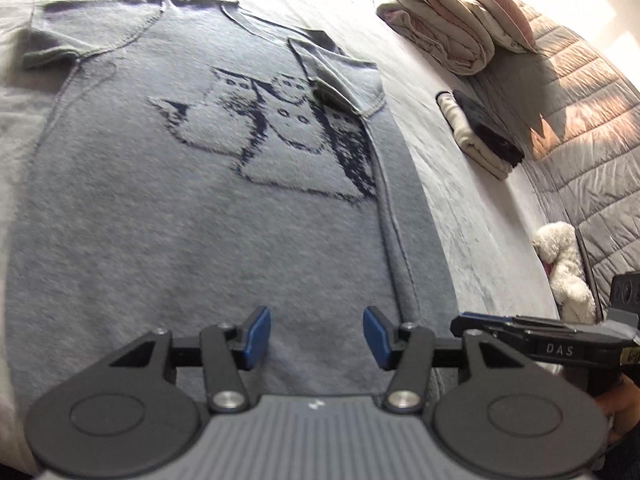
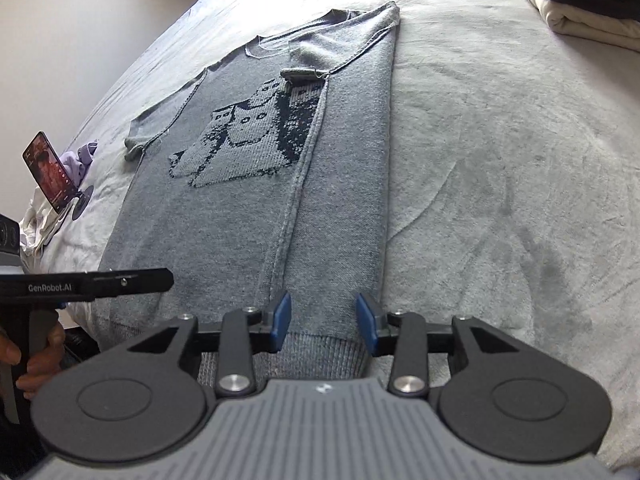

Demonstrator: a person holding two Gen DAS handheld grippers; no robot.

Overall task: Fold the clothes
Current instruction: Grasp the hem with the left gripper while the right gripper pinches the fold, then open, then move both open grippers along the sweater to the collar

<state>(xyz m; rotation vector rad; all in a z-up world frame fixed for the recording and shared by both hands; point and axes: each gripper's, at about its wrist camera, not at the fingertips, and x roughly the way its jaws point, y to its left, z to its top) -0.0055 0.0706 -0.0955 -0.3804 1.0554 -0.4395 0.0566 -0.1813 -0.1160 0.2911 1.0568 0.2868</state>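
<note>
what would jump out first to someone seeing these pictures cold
The grey sweater with its dark cat pattern lies flat across the middle of the bed, its right side already folded inward over the body. Both the left gripper and the right gripper sit open at its near hem, holding nothing. A phone on a stand glows at the bed's left edge.

A home bedroom. A wide bed under a pale grey, softly creased fleece cover [image 2: 500, 160] fills both views. At two o'clock in the left wrist view a grey quilted headboard [image 1: 580, 128] backs rolled cream and pink bedding [image 1: 440, 28], a small stack of folded cream and black clothes [image 1: 480, 136], and, at three o'clock, a white plush toy [image 1: 564, 264].
</note>
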